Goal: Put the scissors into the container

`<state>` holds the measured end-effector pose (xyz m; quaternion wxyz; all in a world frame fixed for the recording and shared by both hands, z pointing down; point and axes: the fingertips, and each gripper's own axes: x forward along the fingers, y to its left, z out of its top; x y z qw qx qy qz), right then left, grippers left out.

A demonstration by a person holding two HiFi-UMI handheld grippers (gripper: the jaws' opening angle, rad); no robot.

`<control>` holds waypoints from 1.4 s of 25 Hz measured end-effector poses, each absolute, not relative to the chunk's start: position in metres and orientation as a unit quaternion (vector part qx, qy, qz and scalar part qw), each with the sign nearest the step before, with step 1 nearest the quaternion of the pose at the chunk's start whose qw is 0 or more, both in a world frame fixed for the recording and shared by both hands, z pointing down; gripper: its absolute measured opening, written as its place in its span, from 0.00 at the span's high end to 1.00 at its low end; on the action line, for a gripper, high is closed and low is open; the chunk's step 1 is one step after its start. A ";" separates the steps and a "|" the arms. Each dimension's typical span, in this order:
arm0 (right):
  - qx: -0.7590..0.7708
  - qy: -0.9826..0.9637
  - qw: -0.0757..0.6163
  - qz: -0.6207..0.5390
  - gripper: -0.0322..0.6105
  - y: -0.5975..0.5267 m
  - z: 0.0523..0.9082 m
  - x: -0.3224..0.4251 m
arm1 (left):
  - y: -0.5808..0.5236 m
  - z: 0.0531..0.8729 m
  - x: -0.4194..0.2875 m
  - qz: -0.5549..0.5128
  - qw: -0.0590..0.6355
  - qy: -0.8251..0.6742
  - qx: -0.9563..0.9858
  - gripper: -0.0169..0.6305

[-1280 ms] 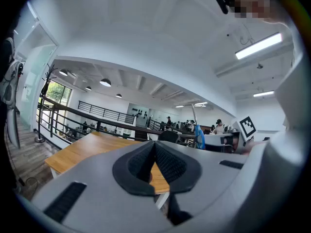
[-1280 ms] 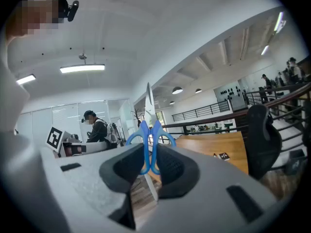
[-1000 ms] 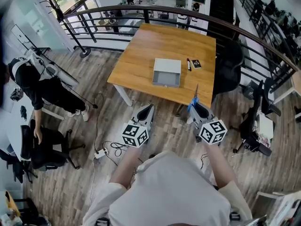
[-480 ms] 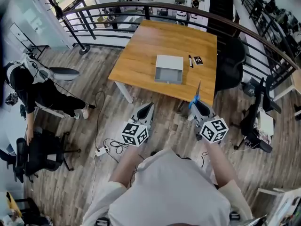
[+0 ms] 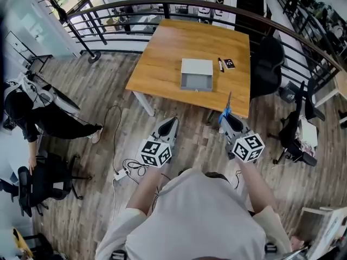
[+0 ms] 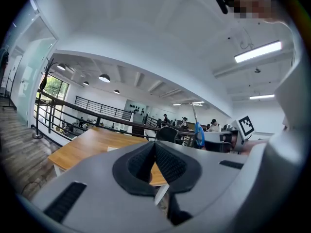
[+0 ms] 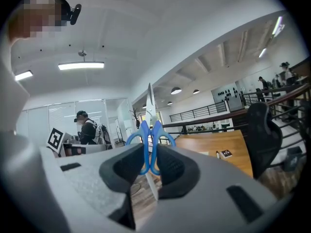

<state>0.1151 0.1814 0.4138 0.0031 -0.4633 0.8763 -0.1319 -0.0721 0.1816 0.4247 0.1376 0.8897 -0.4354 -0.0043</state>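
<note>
The blue-handled scissors [image 5: 224,112] stand blades-up in my right gripper [image 5: 226,119], which is shut on their handles [image 7: 150,130]; the blade tip [image 7: 149,98] points upward. An open grey container [image 5: 196,73] sits on the wooden table [image 5: 162,64], ahead of both grippers. In the right gripper view the table [image 7: 218,144] lies ahead to the right. Both grippers hover over the floor, short of the table's near edge. My left gripper [image 5: 171,124] is shut with nothing between its pads [image 6: 167,161].
A marker pen [image 5: 220,65] and a small black card [image 5: 229,64] lie right of the container. A black office chair [image 5: 268,69] stands at the table's right side. A dark railing [image 5: 162,7] curves behind. A person [image 5: 32,107] and cables [image 5: 124,169] are at left.
The view has tipped slightly, so the table sits a little higher in frame. The person at left has shifted. Both grippers keep their pose, scissors still held.
</note>
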 end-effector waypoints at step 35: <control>-0.395 0.902 -0.031 -0.171 0.83 0.017 0.452 0.184 | 0.038 0.443 0.013 0.002 0.152 -0.478 0.865 0.98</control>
